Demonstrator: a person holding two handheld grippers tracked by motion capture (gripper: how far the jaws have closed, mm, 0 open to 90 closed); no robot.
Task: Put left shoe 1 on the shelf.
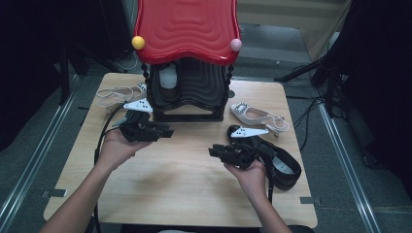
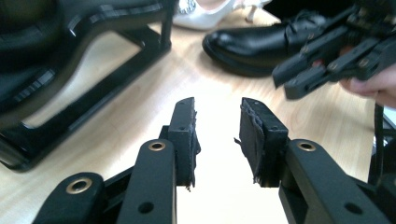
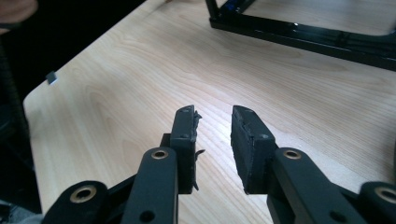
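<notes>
My left gripper (image 1: 169, 132) hovers over the table in front of the rack's left side, its jaws open and holding nothing (image 2: 218, 106). My right gripper (image 1: 212, 151) is held near the table's middle right and points left, also open and empty (image 3: 214, 113). A black shoe (image 1: 285, 168) lies behind the right hand; in the left gripper view the black shoe (image 2: 261, 45) is ahead, with the right gripper (image 2: 334, 56) in front of it. A white heeled shoe (image 1: 256, 116) lies right of the rack. A white strappy sandal (image 1: 115, 93) lies at the back left.
A shoe rack with a red wavy top (image 1: 187, 26) and black shelves (image 1: 194, 94) stands at the table's back centre; a white object (image 1: 168, 77) sits inside it. Its black base bar (image 3: 303, 37) crosses the right gripper view. The wooden table (image 1: 184, 189) has bare room in front.
</notes>
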